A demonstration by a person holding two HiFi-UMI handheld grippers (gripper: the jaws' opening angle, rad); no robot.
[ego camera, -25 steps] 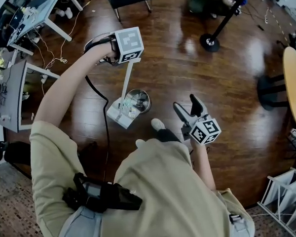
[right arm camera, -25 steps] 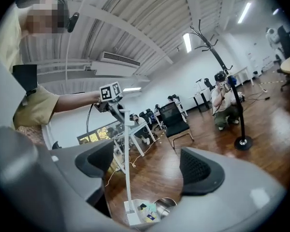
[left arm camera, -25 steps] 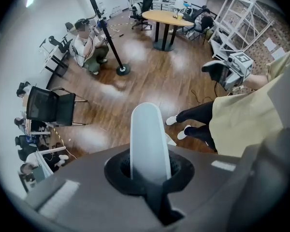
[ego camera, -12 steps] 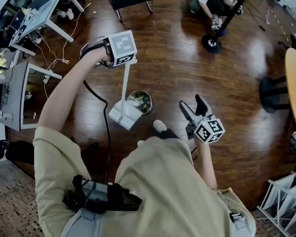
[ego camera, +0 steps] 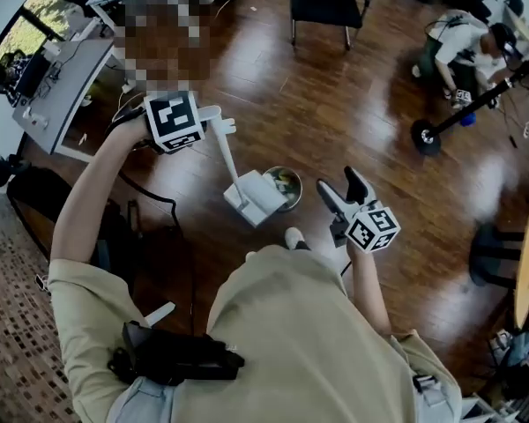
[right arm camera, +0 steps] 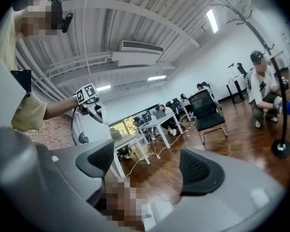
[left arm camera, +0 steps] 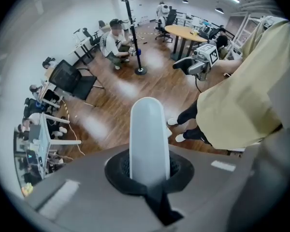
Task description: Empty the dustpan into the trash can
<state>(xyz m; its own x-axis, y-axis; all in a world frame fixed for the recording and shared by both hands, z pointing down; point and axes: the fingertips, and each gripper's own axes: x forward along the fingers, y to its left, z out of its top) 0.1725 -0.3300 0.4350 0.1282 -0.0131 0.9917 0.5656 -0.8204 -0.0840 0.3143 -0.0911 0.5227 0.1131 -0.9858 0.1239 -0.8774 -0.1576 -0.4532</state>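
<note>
A white dustpan (ego camera: pixel 254 197) on a long white handle (ego camera: pixel 227 157) rests on the wood floor, touching the left rim of a small metal trash can (ego camera: pixel 286 182). Litter shows inside the can. My left gripper (ego camera: pixel 212 123) points down and is shut on the handle's rounded top end (left arm camera: pixel 146 129), which sticks up between its jaws. My right gripper (ego camera: pixel 341 189) hovers to the right of the can, pointing almost level. Its jaws have just been closing a little, but they stand apart with nothing between them. The right gripper view shows the left gripper (right arm camera: pixel 90 102) across the room.
My own shoes (ego camera: pixel 293 236) stand just in front of the can. A black cable (ego camera: pixel 159 196) trails over the floor on the left. Desks (ego camera: pixel 79 86) and seated people fill the far left, a black chair (ego camera: pixel 326 3) the back. A person crouches by a stand's base (ego camera: pixel 423 135) at right.
My left gripper has swung left with the handle, so the handle leans more. The dustpan stays against the can. My head view has turned; the right gripper's jaws stand slightly narrower.
</note>
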